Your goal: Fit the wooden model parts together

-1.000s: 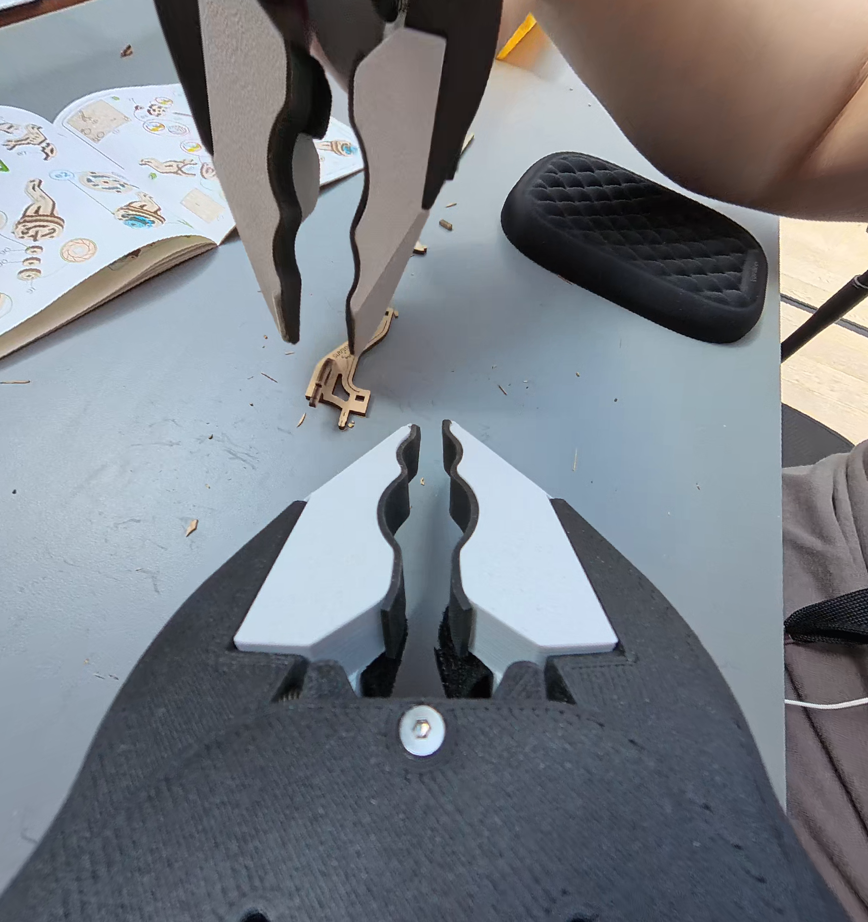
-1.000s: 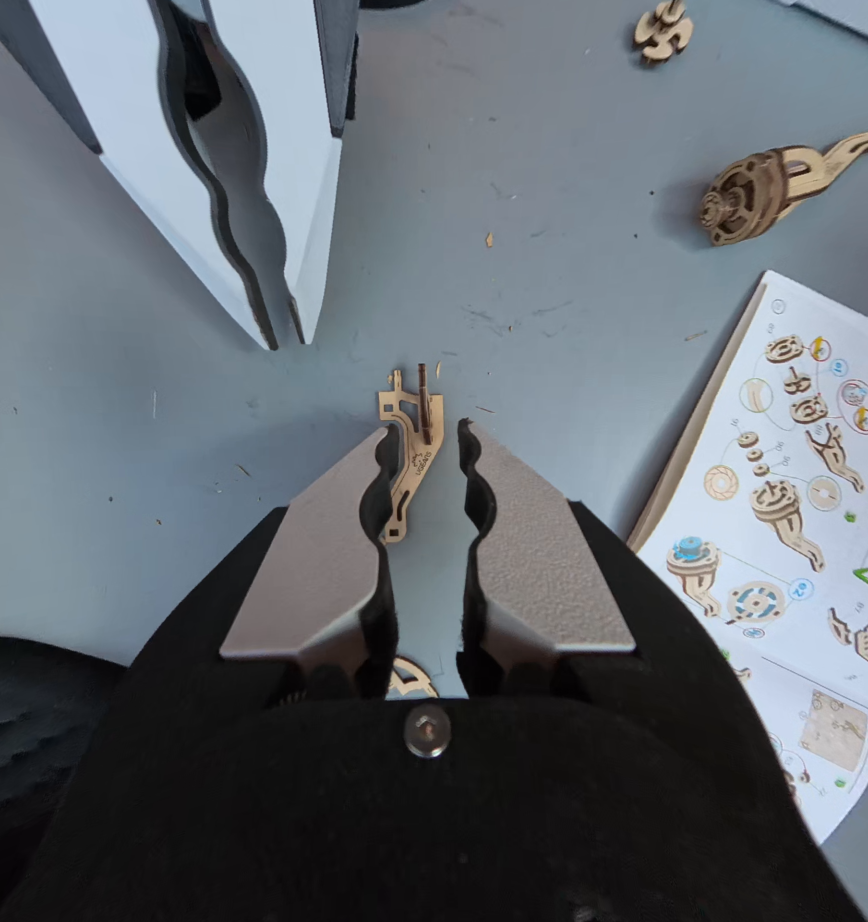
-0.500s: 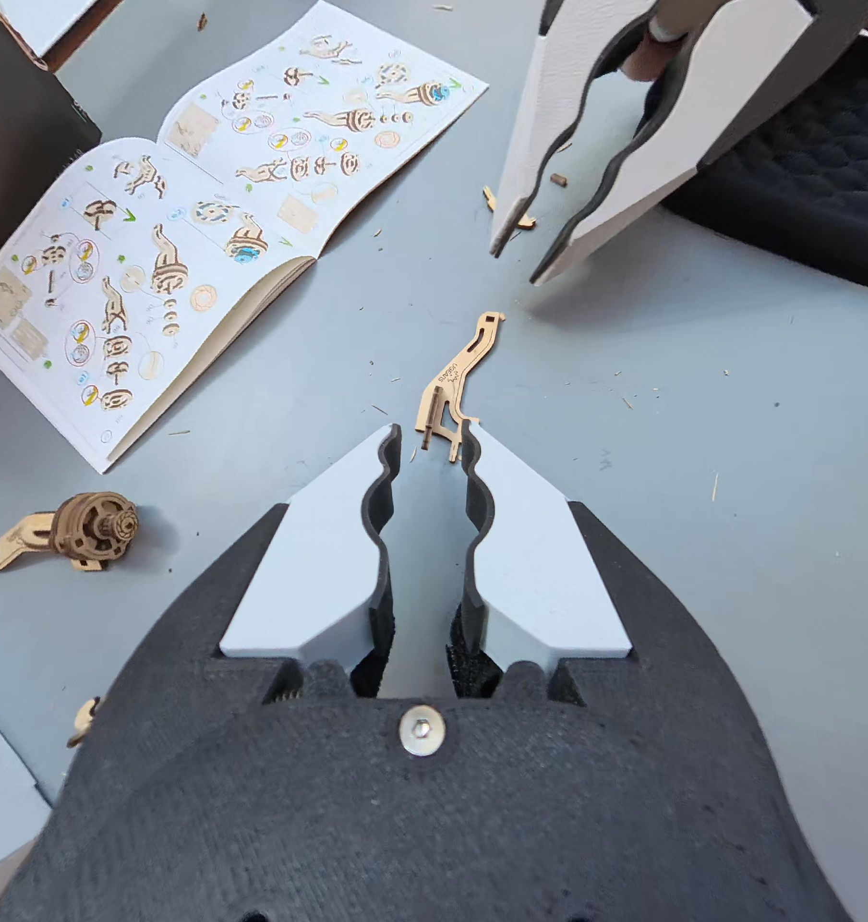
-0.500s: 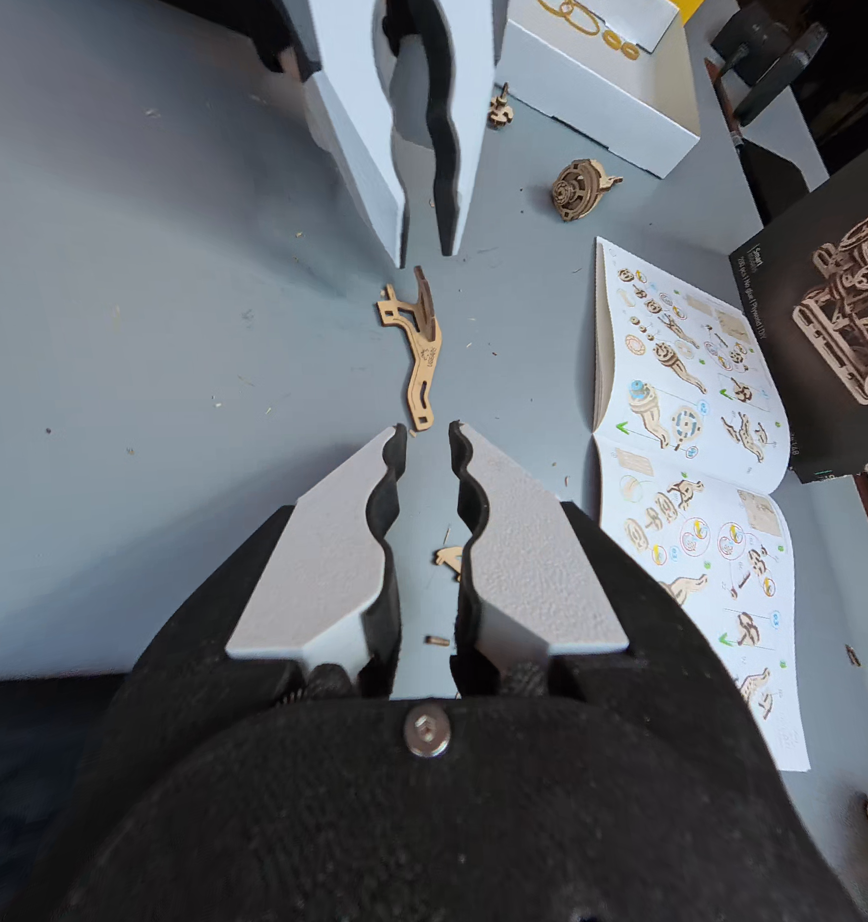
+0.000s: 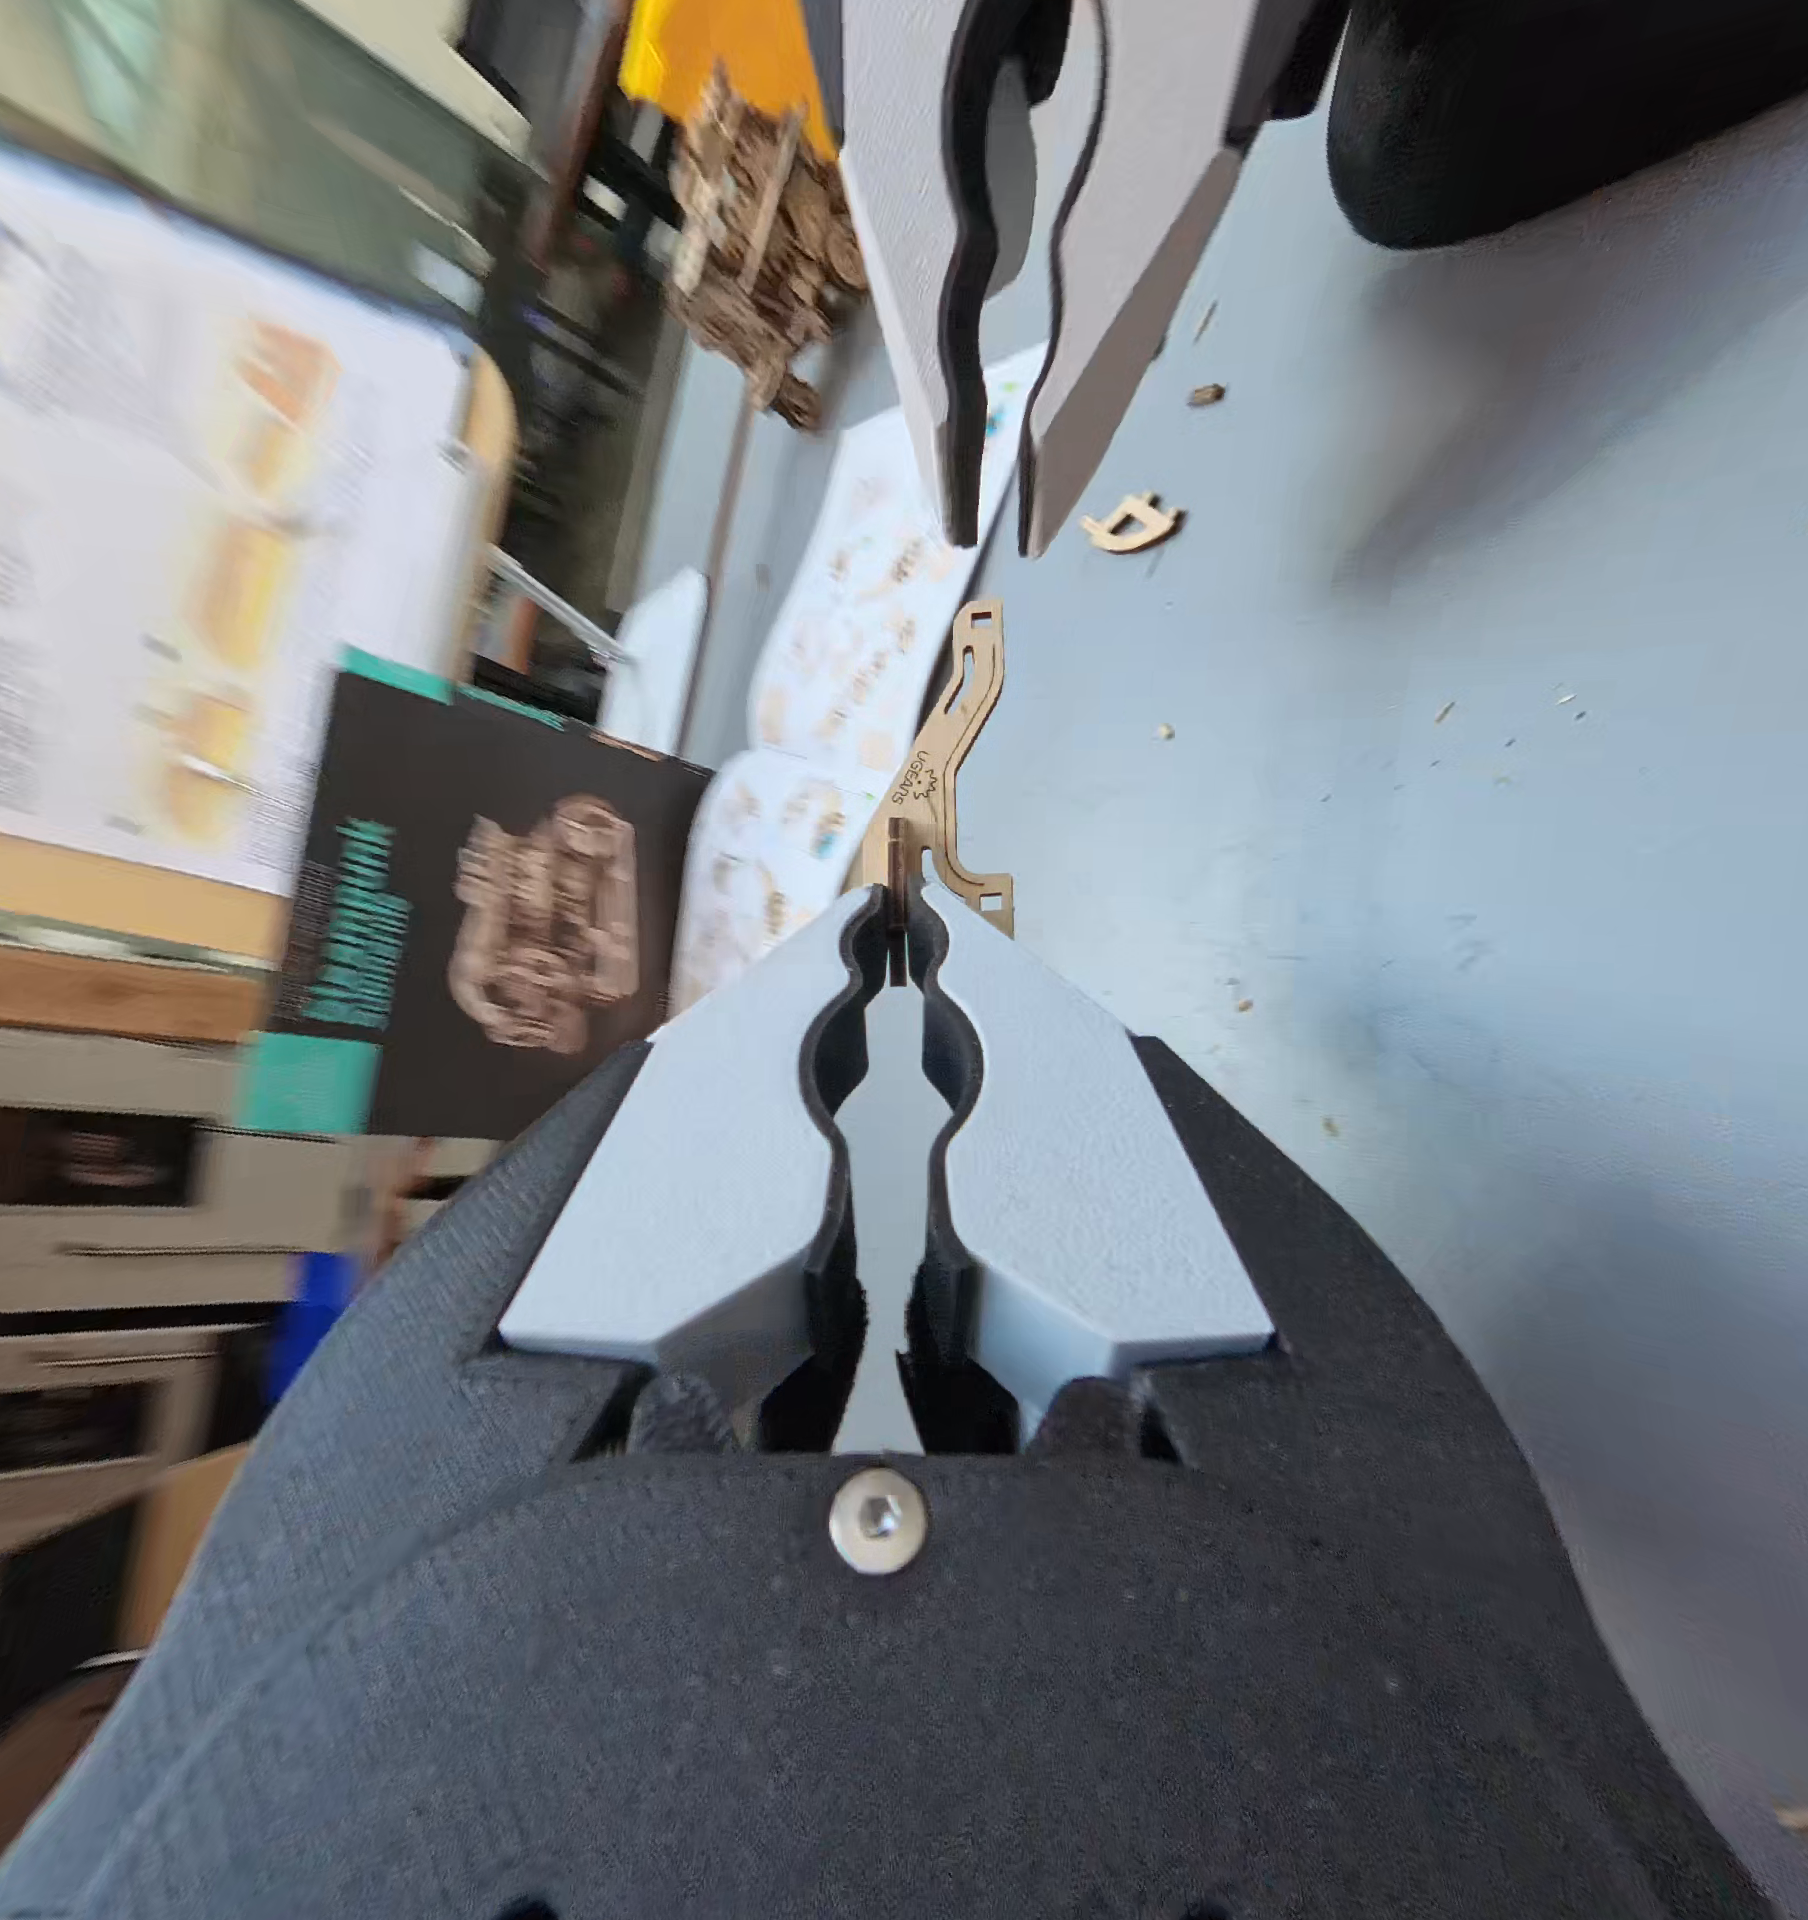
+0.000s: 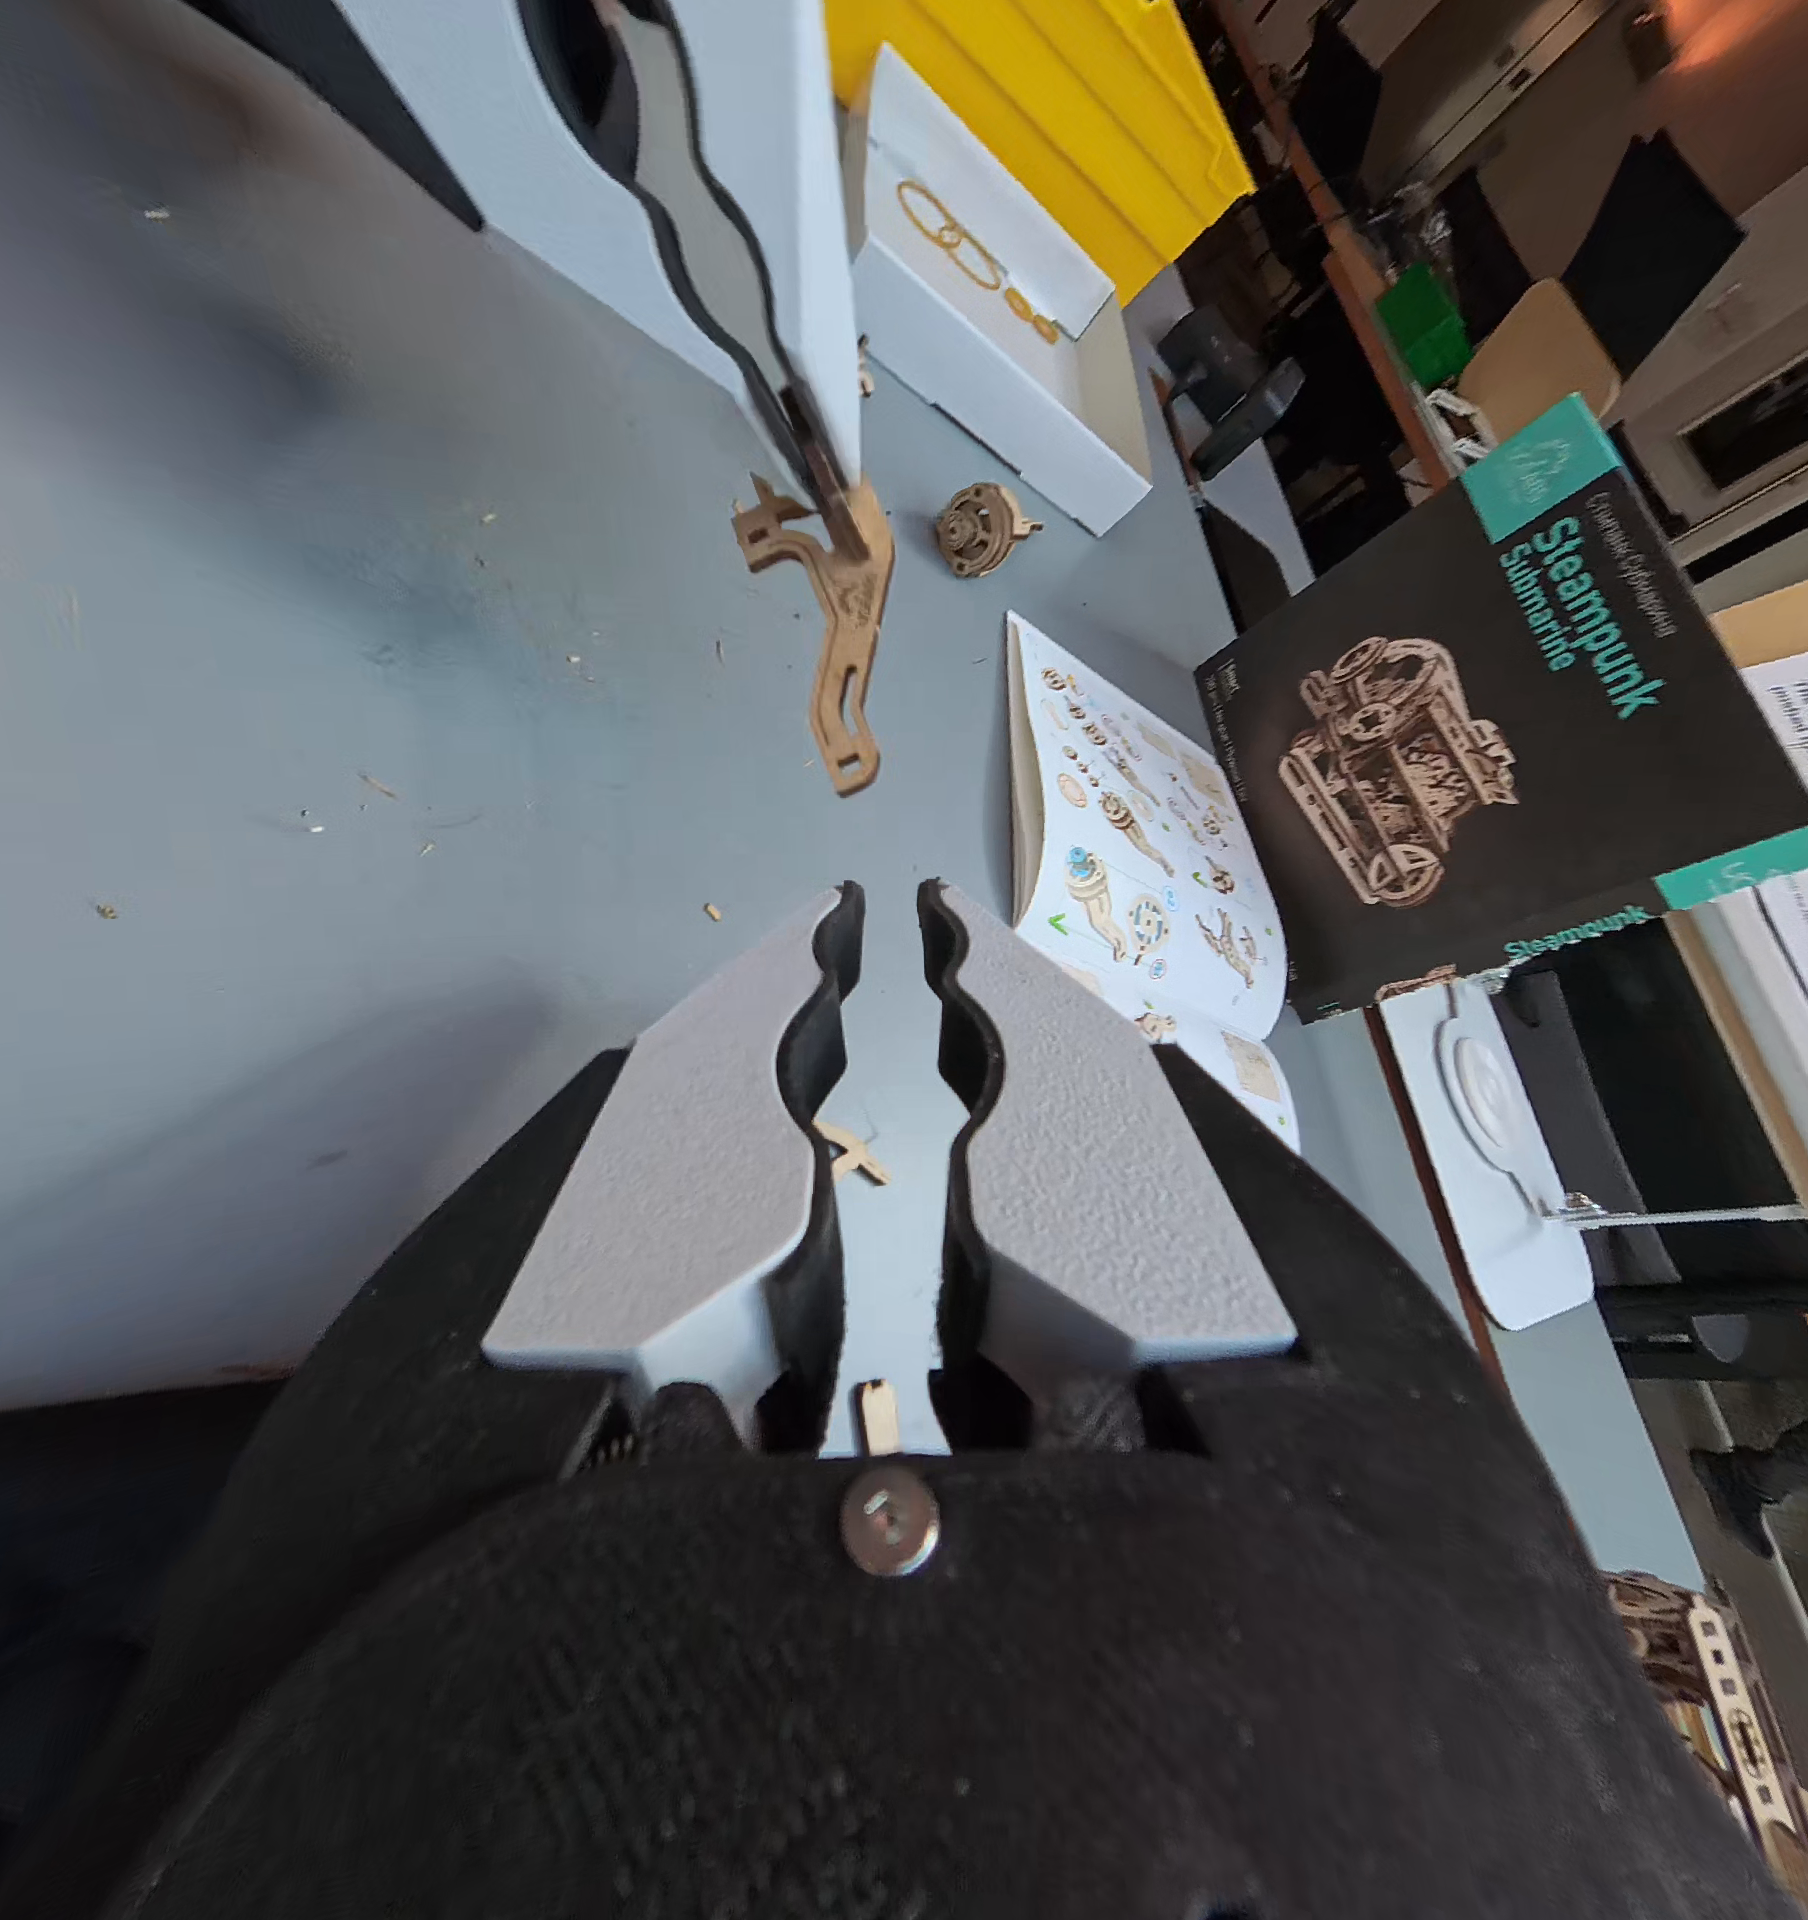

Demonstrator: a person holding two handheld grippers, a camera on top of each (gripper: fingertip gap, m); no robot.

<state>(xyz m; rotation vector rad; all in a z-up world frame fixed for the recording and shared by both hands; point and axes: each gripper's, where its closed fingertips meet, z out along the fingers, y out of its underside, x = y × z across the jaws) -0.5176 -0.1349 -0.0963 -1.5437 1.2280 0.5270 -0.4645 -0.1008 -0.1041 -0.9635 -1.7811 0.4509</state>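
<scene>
A flat curved wooden arm piece (image 5: 957, 748) with a small upright tab lies on the grey table (image 5: 1451, 883). My left gripper (image 5: 895, 920) is shut on that tab at the piece's near end. It also shows in the right wrist view (image 6: 827, 499), pinching the piece (image 6: 848, 644). I cannot tell whether the piece is off the table. My right gripper (image 6: 889, 899) is open with a narrow gap and empty, a short way from the piece's far end. A small wooden part (image 6: 856, 1155) lies on the table under its fingers.
A round wooden sub-assembly (image 6: 978, 530), an open instruction booklet (image 6: 1139, 831), a black kit box (image 6: 1502, 727), a white box (image 6: 993, 332) and a yellow bin (image 6: 1066, 114) stand beyond. A small loose part (image 5: 1128, 525) and a black pad (image 5: 1554, 125) lie near the right gripper (image 5: 993, 540).
My left gripper has moved forward onto the arm piece and shut on its tab. Both views have rolled sideways. The right gripper has drawn back a little from the piece.
</scene>
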